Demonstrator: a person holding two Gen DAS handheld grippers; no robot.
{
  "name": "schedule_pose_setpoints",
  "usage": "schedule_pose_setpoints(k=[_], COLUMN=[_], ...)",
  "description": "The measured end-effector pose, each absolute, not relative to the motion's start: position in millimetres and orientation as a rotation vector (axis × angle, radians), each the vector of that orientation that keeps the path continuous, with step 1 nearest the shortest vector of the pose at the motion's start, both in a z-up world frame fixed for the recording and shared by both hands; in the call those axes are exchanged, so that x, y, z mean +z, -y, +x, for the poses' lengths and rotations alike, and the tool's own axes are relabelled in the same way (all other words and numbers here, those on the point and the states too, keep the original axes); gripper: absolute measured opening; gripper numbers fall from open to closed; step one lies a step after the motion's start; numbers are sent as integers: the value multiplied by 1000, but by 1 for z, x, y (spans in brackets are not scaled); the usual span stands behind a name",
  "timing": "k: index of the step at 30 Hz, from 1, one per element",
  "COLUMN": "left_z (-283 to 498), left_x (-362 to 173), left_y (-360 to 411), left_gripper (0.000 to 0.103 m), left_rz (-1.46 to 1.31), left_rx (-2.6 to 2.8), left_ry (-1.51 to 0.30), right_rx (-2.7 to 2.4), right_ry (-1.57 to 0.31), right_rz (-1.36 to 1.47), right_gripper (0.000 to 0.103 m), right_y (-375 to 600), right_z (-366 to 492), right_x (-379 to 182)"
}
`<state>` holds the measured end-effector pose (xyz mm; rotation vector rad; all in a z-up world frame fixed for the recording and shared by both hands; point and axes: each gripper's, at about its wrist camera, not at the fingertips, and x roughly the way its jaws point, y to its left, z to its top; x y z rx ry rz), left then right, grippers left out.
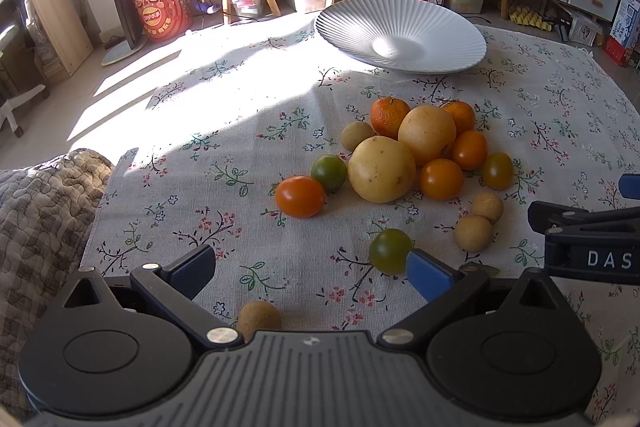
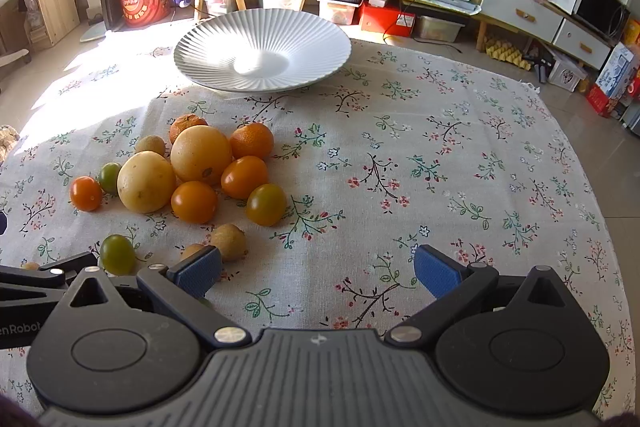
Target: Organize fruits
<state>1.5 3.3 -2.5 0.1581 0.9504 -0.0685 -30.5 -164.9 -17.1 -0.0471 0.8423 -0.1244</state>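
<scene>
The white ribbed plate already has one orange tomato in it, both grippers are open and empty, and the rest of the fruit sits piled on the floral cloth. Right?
Not quite. The white ribbed plate holds nothing; the right wrist view shows its bowl bare. The rest stands: the left gripper and right gripper are open and empty, and the fruit pile sits on the floral cloth.
</scene>
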Motion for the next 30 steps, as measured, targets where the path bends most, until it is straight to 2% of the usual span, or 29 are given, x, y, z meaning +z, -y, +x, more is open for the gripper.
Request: schedule_pose_setpoints(k=[30], left_z=[4], left_x=[-1], left_y=[-7], left_gripper=[95], left_rz=[151], left_rx=[-65], left_ry=[-957], right_rx=[-122], right_ry=[-852], right_rz=[-50], right_gripper=[103], right_y=[165], right_z=[-30], right_x=[-18])
